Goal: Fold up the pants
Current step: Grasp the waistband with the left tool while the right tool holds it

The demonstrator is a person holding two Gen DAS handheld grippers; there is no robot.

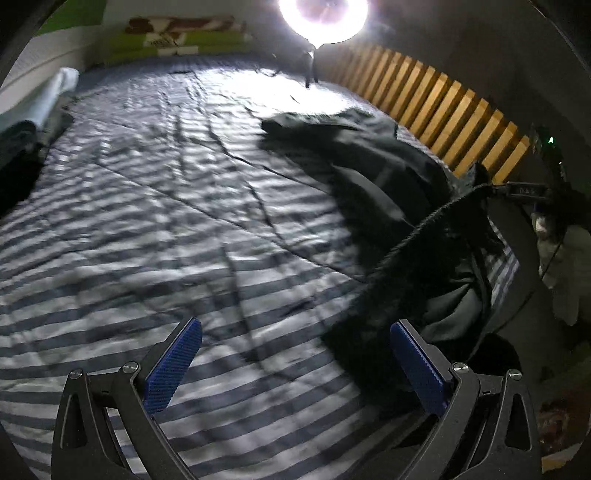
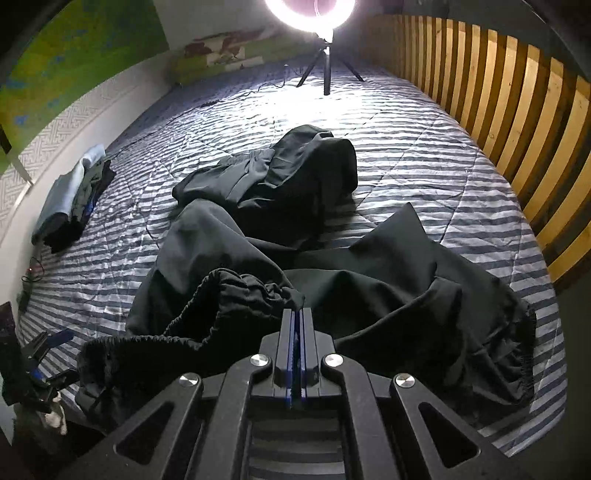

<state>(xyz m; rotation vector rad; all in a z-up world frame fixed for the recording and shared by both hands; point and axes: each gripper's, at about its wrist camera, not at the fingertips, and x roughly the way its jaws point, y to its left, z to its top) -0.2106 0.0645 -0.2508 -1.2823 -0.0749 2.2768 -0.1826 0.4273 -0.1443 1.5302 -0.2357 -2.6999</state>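
The right gripper has its blue pads pressed together on the gathered elastic waistband of the black pants, so the cloth hangs from that pinch and trails forward and away from it over the striped bed cover. The left gripper stands wide apart with nothing between its pads; the stretched waistband edge runs past its right finger, rising away toward the far right where the other tool holds it. So the nearest free cloth lies just right of and ahead of the open claw, and a short swing that way would, I judge, bring the band between the pads. The garment's long axis runs from the clamped claw forward toward the ring light, with both legs crumpled in a heap ahead instead of lying straight; one leg humps up beyond, another fold peaks to the clamped claw's right. Folding has hardly begun: the pants need spreading flat first. To the left of both claws the cover is open and bare as far as a stack of folded clothes at the far left; to the right the wooden slat rail closes the bed, and the near bed edge sits under the clamped claw
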